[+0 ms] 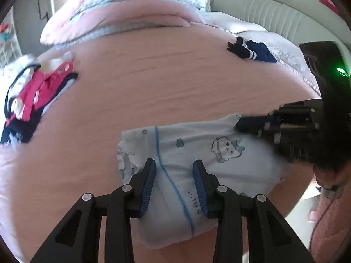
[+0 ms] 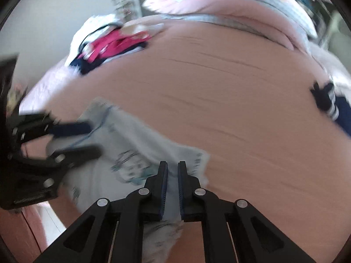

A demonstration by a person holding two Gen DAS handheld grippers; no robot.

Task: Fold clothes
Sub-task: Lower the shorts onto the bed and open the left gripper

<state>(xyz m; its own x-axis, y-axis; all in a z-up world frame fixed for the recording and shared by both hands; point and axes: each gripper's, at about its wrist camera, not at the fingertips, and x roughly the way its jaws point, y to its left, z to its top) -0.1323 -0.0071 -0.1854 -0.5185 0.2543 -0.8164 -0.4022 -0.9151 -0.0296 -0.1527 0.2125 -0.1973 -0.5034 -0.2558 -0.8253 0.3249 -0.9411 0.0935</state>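
A pale blue child's garment (image 1: 188, 153) with cartoon prints and a blue seam lies on the pink bed sheet (image 1: 153, 83); it also shows in the right wrist view (image 2: 122, 135). My left gripper (image 1: 174, 166) is open, its jaws wide apart over the garment's near part, with cloth between them. My right gripper (image 2: 172, 166) has its jaws nearly closed on a fold of the garment's edge. The right gripper (image 1: 252, 125) shows at the garment's far right corner in the left wrist view. The left gripper (image 2: 92, 138) shows blurred in the right wrist view.
A heap of pink, navy and white clothes (image 1: 33, 96) lies at the bed's left. A folded navy striped piece (image 1: 252, 50) lies at the far right. A pink quilt with pillows (image 1: 122, 15) is piled at the head. A grey sofa (image 1: 274, 6) stands behind.
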